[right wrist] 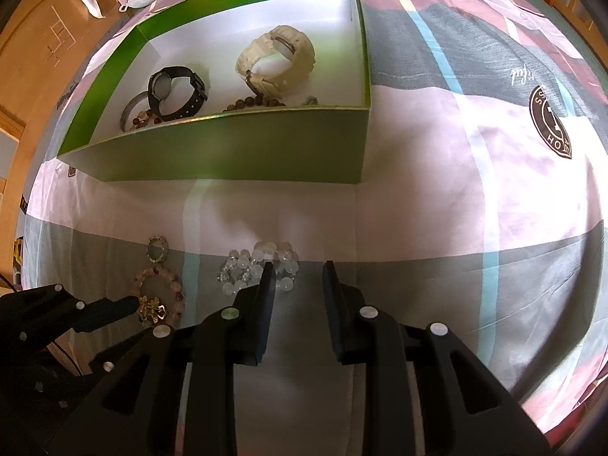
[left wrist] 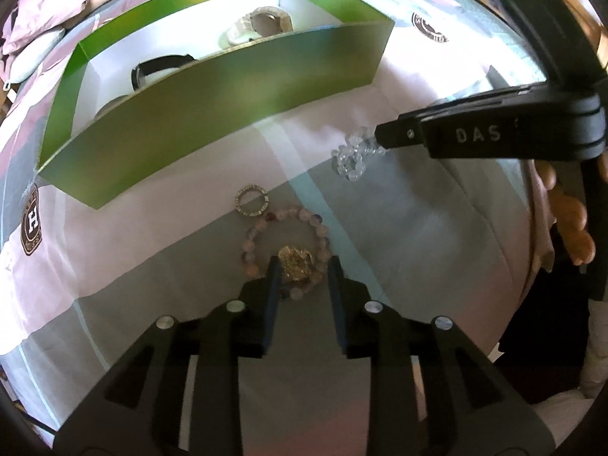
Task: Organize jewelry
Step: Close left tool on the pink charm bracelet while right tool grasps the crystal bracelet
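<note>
My left hand-held gripper (left wrist: pixel 303 266) stands slightly parted around the gold brooch (left wrist: pixel 295 264); my right hand-held gripper (right wrist: pixel 298 271) is slightly parted, empty. Only the right wrist view shows the green box's (right wrist: pixel 235 148) black watch (right wrist: pixel 175 92).

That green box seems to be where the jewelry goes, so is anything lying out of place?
Yes. Four pieces lie on the bedsheet, outside the green box: a clear bead bracelet, a pink bead bracelet, a gold ornament and a small ring.
</note>
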Tool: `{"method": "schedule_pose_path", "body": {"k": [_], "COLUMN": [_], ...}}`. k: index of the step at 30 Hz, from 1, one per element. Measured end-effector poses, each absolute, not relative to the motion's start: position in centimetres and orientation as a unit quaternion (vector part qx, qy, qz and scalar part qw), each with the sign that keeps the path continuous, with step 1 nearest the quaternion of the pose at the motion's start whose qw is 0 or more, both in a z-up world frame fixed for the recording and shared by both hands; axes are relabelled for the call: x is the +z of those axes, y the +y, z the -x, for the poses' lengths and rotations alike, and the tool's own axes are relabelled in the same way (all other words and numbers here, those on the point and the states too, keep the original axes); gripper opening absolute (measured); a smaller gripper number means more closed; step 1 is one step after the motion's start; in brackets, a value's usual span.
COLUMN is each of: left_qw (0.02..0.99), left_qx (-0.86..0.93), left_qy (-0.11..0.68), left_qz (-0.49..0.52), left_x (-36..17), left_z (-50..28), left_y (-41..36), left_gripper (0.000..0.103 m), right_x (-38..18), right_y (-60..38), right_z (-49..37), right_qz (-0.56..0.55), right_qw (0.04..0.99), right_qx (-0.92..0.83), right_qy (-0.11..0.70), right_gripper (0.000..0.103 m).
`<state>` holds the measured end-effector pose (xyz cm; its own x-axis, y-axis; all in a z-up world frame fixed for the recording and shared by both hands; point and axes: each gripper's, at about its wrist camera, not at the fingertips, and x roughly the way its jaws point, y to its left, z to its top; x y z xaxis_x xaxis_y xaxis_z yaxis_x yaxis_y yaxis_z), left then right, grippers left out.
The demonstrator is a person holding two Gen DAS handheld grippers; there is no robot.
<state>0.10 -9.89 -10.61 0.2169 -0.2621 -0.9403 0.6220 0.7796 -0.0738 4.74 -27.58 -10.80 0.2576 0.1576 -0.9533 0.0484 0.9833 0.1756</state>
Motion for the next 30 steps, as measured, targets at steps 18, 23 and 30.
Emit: {"method": "schedule_pose_path", "body": {"k": [18, 23, 30], "left_qw": [0.812, 0.81, 0.802], "left_qx": [-0.227, -0.192, -0.246], "left_qy": [0.531, 0.549, 0.535], "left_qz": [-0.087, -0.078, -0.103], "left_x": [-7.0, -8.4, -8.1], "left_z": [-3.2, -4.7, -2.6], "left_y": [-4.0, -2.9, -5.3], "left_gripper": [0.003, 0.003, 0.017], "right_x": [-9.9, -10.3, -11.5], "right_y": [-28.8, -27.2, -25.6], "right_z": [-4.8, -5.0, -5.7], "right_qz": [-0.112, -0.099, -0.074], "right_qw": [0.798, 0.794, 0.79], "right_qx": [0.043, 0.062, 0.053], "right_qy": [0.591, 0.596, 0.606], "right_gripper": [0.026, 0.026, 0.026]}}
